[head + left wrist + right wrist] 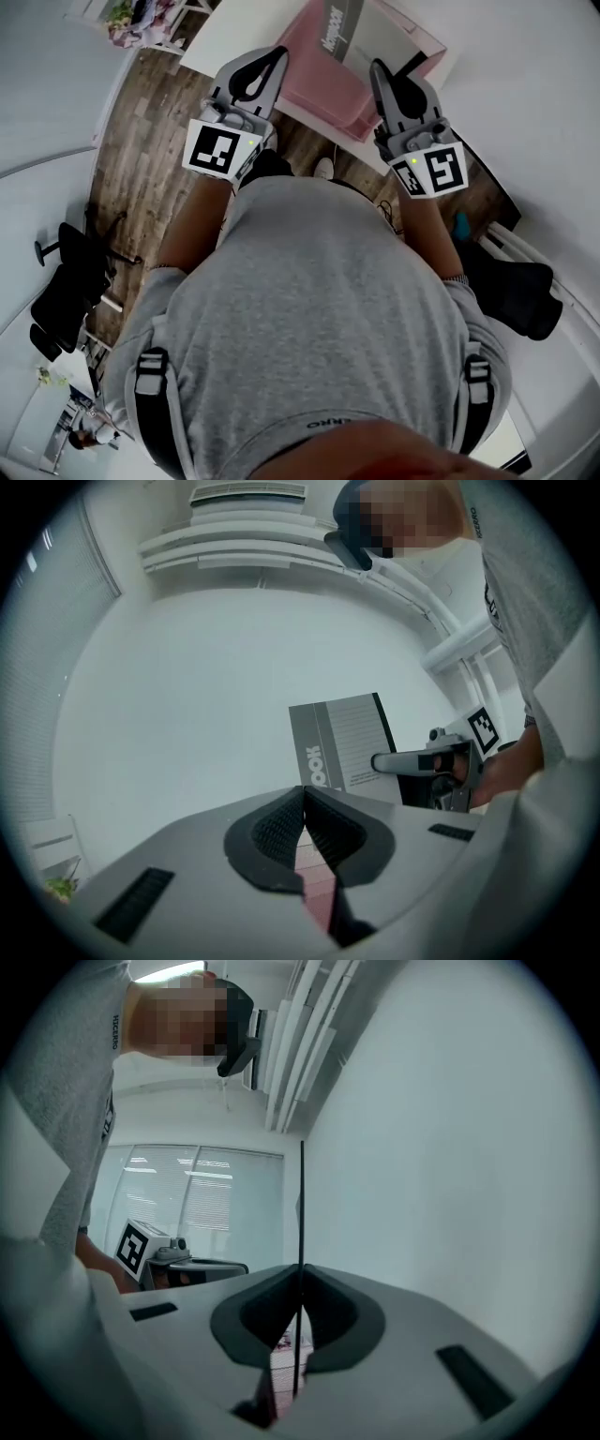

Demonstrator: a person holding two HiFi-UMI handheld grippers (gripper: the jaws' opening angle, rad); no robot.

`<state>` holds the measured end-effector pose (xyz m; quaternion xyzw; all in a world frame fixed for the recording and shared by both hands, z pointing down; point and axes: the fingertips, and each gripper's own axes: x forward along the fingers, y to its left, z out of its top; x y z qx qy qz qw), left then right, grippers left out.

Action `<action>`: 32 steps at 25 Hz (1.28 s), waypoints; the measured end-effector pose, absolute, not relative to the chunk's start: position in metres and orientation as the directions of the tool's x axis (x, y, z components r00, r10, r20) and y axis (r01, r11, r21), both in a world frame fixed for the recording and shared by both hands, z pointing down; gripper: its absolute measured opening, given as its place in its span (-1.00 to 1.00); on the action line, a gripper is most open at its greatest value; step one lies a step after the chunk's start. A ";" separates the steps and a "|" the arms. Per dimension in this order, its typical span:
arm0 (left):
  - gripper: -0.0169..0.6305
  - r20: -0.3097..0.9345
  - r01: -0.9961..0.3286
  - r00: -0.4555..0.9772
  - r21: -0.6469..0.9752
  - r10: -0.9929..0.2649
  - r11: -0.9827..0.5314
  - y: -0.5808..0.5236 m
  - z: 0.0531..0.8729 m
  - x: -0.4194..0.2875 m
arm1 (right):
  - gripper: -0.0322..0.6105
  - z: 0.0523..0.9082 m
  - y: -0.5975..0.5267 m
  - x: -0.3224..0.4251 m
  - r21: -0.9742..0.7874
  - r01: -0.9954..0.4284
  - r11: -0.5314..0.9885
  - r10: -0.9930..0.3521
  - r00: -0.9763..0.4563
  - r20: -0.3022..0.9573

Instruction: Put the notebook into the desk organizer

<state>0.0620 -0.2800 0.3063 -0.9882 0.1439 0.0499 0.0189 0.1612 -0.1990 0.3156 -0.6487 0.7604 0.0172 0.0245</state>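
1. Right tongs (302, 1274): clenched on the notebook (301, 1204). In the right gripper view the notebook is edge-on, a thin dark line running straight up from between the closed pads.
2. Left tongs (303, 794): clenched, with nothing between them. A pink patch shows through the gap below the pads.
3. Left gripper view: the notebook (342, 738) stands upright with its grey cover facing this camera and a black strip along its right edge. The right tongs (412, 761) grip its lower right part, near that strip.
4. Head view: the notebook (349, 23) overlaps the far part of the pink desk organizer (314, 84). Whether it is inside or held just above cannot be told.
5. The organizer sits at the near edge of the white desk (234, 28), with only a narrow white margin showing along its near side.
6. The left tongs (267, 66) are at the organizer's left edge and the right tongs (384, 75) at its right. The two are well apart.
7. Open room: bare wood floor (141, 159) lies left of the desk corner, and a plain white wall (469, 1147) runs along the right.
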 end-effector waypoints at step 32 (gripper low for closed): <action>-0.89 -0.121 0.225 0.967 -0.026 0.226 -0.974 -0.328 0.325 0.110 | -0.85 0.378 -0.236 0.181 -0.494 -0.842 -0.219 -0.976 0.185 0.117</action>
